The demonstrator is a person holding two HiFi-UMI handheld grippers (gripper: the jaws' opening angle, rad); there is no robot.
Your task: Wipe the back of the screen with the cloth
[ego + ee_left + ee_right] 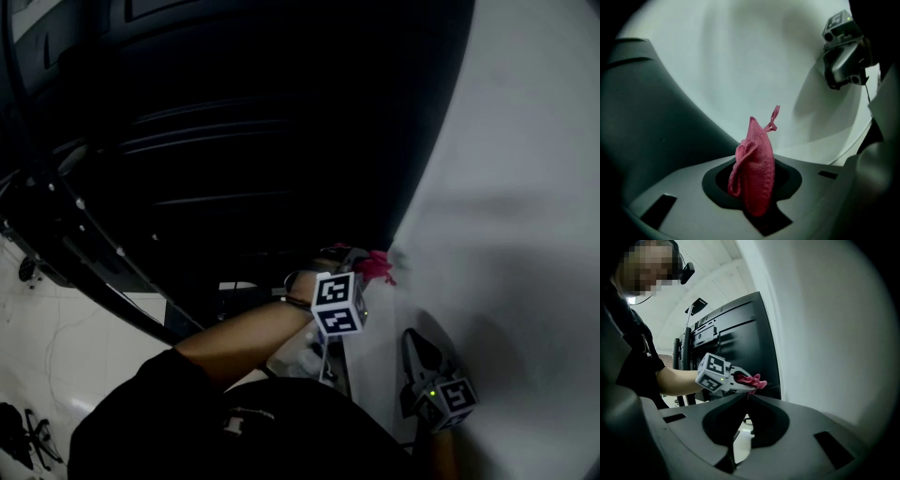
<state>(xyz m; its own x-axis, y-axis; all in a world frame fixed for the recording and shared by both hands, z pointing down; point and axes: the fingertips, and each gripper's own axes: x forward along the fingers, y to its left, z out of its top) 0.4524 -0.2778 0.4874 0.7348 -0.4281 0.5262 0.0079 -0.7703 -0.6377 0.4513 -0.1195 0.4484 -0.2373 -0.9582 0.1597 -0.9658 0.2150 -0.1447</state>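
The black back of the screen [262,122] fills the upper left of the head view. My left gripper [361,264] is shut on a bunched pink cloth [377,266] at the screen's lower right edge, next to the white wall. In the left gripper view the cloth [757,168] stands up between the jaws, with the dark screen [642,122] at the left. My right gripper [413,337] hangs lower and to the right, off the screen, its jaws shut on nothing. In the right gripper view it [747,398] points at the left gripper [749,386], the cloth [753,379] and the screen [740,343].
A white wall [525,187] runs close along the screen's right edge. Black stand bars and cables [84,244] cross the left side above a light floor [66,347]. The person's bare forearm [244,333] reaches to the left gripper.
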